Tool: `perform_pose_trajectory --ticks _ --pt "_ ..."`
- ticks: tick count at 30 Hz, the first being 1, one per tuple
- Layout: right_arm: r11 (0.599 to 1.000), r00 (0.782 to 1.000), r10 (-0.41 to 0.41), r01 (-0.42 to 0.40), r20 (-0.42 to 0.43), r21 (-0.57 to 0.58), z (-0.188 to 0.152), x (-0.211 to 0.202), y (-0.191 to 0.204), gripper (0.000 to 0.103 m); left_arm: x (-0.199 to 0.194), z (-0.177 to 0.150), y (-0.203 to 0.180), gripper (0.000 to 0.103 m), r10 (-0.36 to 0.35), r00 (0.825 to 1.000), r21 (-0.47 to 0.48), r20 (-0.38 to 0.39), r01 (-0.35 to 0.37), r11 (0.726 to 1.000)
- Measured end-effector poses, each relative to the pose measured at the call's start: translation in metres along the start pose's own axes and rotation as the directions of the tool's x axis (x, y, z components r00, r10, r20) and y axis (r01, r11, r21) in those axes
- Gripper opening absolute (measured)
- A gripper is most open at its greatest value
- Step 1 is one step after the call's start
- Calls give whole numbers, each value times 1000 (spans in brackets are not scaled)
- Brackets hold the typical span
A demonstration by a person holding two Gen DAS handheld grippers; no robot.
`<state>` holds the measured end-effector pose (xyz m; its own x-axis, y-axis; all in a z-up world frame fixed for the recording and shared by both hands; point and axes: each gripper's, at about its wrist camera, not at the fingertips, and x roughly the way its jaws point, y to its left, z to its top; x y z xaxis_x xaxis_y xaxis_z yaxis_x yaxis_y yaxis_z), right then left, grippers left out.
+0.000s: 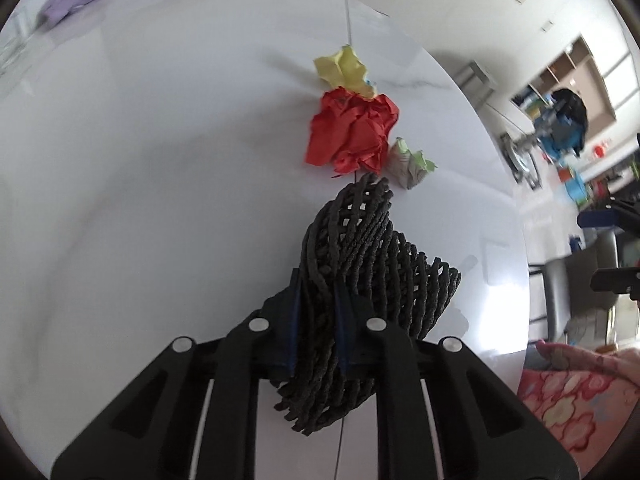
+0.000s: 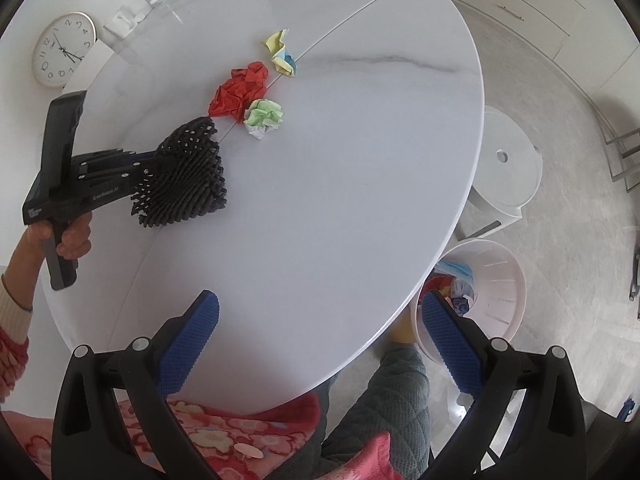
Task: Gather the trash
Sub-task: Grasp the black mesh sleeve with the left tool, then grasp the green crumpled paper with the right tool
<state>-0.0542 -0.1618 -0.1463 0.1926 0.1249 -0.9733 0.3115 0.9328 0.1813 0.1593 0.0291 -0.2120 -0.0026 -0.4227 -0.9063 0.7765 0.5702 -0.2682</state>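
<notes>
The left hand-held gripper is tipped steeply down over the table, its blue pads clamped on a black woven mesh piece that is crumpled and open-weave. The right hand-held gripper points almost straight down over the table's near edge, its ribbed blue pads wide apart and holding nothing. Crumpled paper balls lie mid-table beside the seam: red, green, yellow. A pale bin stands below the table's right edge.
</notes>
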Motion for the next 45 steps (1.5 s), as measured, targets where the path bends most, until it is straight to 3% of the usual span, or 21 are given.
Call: perform_pose_trajectory --ticks 6,10,17,20,23,29,31,38,45 --pt "999 1000 8 -7 23 -33 11 -3 4 100 -22 -9 -11 12 51 997 -111 61 -44 993" --pt "997 996 25 -19 83 -69 36 -4 10 100 -46 -13 -30 12 127 984 -226 128 -95 969" --pt "980 990 46 -19 135 -196 91 30 42 100 -72 -32 -43 12 255 960 -459 117 -175 871" --pt "973 990 45 -14 131 -230 106 52 55 90 -79 -43 -41 12 289 951 -516 107 -196 834" --pt "975 994 35 -11 106 -221 120 76 61 79 -81 -49 -44 12 312 945 -535 99 -214 817" --pt "985 998 2 9 67 -173 130 102 59 50 -87 -55 -47 12 298 951 -515 88 -213 830" --pt "984 997 11 2 72 -176 130 100 59 33 -84 -53 -48 12 295 952 -504 84 -214 837" --pt "983 996 36 -19 87 -182 124 85 52 32 -81 -42 -61 12 303 950 -463 80 -234 855" --pt "985 985 97 -74 144 -155 90 32 10 32 -78 -28 -106 12 296 951 -400 84 -240 885"
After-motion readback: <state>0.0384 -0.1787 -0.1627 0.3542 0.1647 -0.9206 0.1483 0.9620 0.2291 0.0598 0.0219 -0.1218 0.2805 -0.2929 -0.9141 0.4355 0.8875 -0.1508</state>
